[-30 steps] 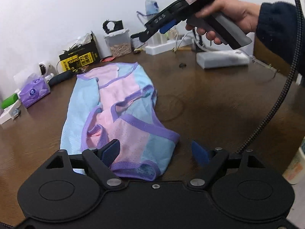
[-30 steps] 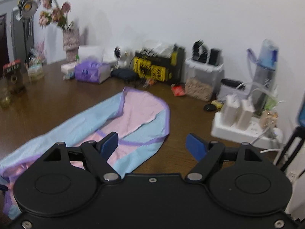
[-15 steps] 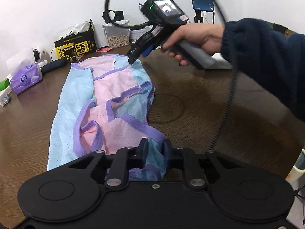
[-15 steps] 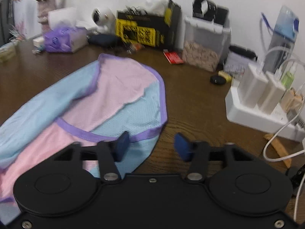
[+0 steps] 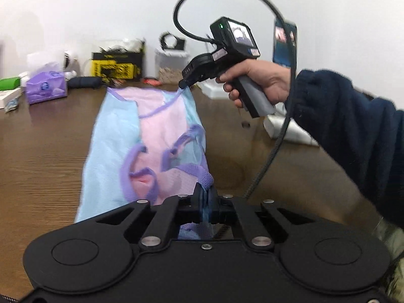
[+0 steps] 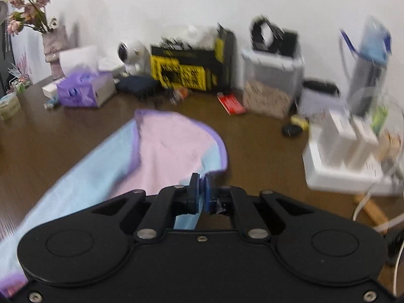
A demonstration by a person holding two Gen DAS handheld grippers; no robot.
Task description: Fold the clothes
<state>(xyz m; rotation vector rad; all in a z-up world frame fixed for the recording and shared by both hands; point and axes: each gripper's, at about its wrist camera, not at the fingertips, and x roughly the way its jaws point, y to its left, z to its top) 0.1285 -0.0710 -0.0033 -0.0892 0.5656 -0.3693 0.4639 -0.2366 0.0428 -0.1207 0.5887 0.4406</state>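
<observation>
Wood-grain table (image 5: 50,156) bears a mesh garment (image 5: 113,136), pinched by both left gripper (image 5: 206,197) and right gripper (image 6: 201,192).

Home room, likely a living or work corner. Wooden table (image 6: 265,156) against a white wall (image 6: 176,0), cluttered with tissue box (image 6: 83,91), flower vase (image 6: 54,50), power strip (image 6: 341,166), small camera (image 6: 132,53), storage tub (image 6: 271,75).
</observation>
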